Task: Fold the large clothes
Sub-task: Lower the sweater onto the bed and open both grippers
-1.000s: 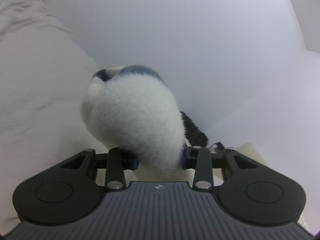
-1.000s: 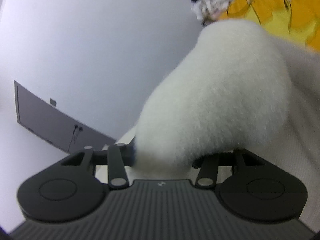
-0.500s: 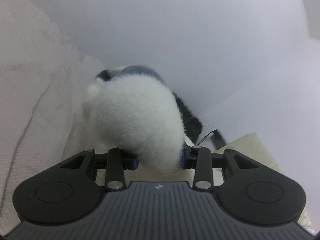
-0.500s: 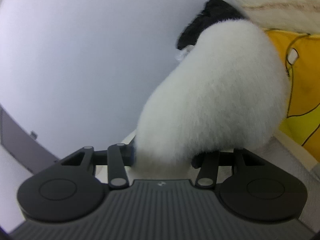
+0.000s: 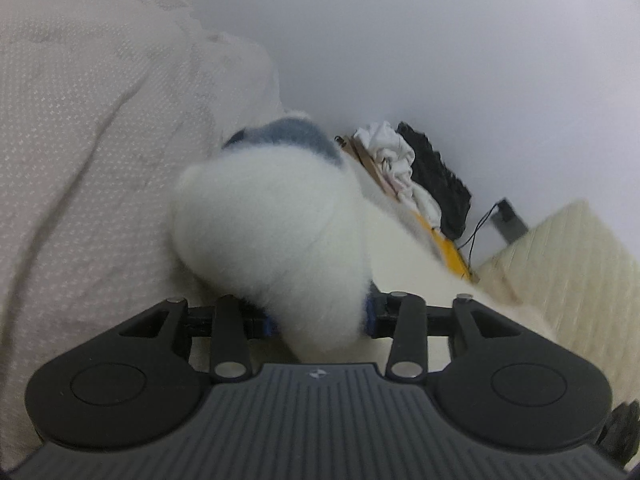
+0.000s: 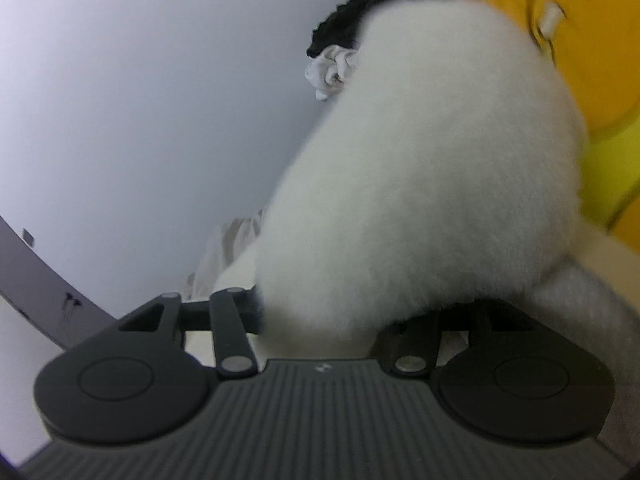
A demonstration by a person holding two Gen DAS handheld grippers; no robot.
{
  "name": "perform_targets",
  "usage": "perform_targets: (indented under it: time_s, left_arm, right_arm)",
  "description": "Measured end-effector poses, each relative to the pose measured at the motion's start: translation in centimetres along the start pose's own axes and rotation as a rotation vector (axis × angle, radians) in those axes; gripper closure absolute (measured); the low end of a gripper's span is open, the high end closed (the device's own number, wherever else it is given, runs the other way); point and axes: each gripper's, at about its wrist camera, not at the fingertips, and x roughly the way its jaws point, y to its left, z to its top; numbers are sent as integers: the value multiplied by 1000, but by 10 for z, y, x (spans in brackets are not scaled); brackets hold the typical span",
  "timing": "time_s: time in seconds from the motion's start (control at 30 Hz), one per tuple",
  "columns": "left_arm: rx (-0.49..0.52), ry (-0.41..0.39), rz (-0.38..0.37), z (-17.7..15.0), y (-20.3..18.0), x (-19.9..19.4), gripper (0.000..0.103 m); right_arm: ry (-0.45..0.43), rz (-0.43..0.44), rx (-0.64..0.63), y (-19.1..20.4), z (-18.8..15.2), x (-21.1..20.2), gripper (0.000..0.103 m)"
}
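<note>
A fluffy white fleece garment [image 5: 276, 232] with a blue-grey band at its far edge bulges out between the jaws of my left gripper [image 5: 320, 320], which is shut on it. In the right wrist view the same white fleece [image 6: 432, 184] fills the middle, and my right gripper [image 6: 320, 320] is shut on another bunch of it. The fingertips of both grippers are hidden in the pile. The garment hangs between the two grippers, lifted off the surface.
A pale dotted bedcover [image 5: 80, 140] lies at left. A pile of white and black clothes [image 5: 416, 172] sits by the wall, also in the right wrist view [image 6: 340, 60]. A yellow printed cloth [image 6: 592, 60] lies at right. A cream quilted cushion [image 5: 560, 264] is at right.
Both grippers have swung with the fleece still held. The clothes pile and cushion have come into the left view; the yellow cloth has shifted up and right in the right view.
</note>
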Motion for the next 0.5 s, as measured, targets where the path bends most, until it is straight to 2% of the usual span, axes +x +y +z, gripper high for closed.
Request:
perform_targets:
  time_s: [0.1, 0.17, 0.33, 0.5]
  left_arm:
    - [41, 5, 12, -14, 5, -6, 48]
    - [31, 9, 29, -17, 10, -4, 32]
    - [58, 30, 72, -24, 4, -15, 26]
    - [133, 59, 116, -25, -20, -45, 26]
  right_arm:
    - [2, 8, -8, -14, -9, 7, 38]
    - [-14, 15, -18, -19, -14, 8, 38]
    - [-14, 1, 20, -17, -21, 2, 37]
    - [-2, -60, 13, -4, -23, -18, 34]
